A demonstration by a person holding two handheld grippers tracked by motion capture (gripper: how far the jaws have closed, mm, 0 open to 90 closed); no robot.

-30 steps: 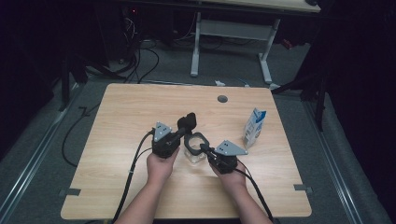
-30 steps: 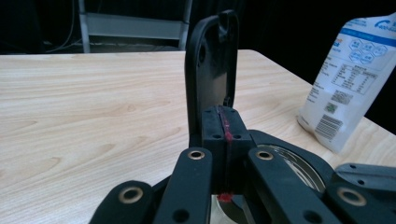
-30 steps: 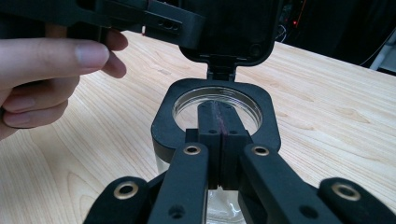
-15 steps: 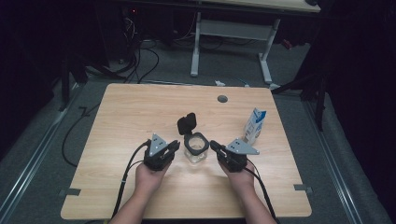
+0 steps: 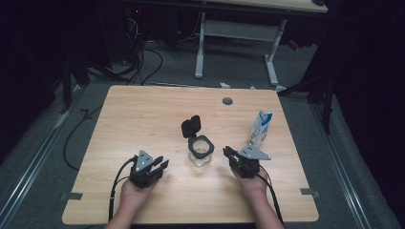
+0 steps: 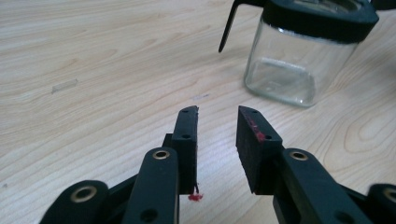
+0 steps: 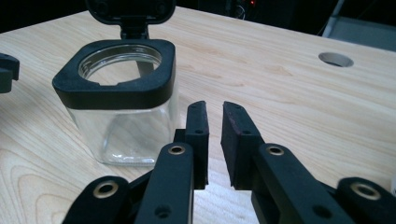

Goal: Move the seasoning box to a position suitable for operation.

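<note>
Pale wooden table is seen under dim light. Nearest, the left gripper and right gripper are held with jaws narrowly parted, empty. Between them a glass jar stands upright, lid flipped open; beyond, a carton.

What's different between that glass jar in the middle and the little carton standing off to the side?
The glass jar is clear, squat and looks empty, with a black collar and a flip lid standing open; the carton is opaque, white and blue, taller and narrower, and looks closed. The jar sits between the two hand-held grippers; the carton stands beyond the right one. Both stand upright on the wooden table.
</note>
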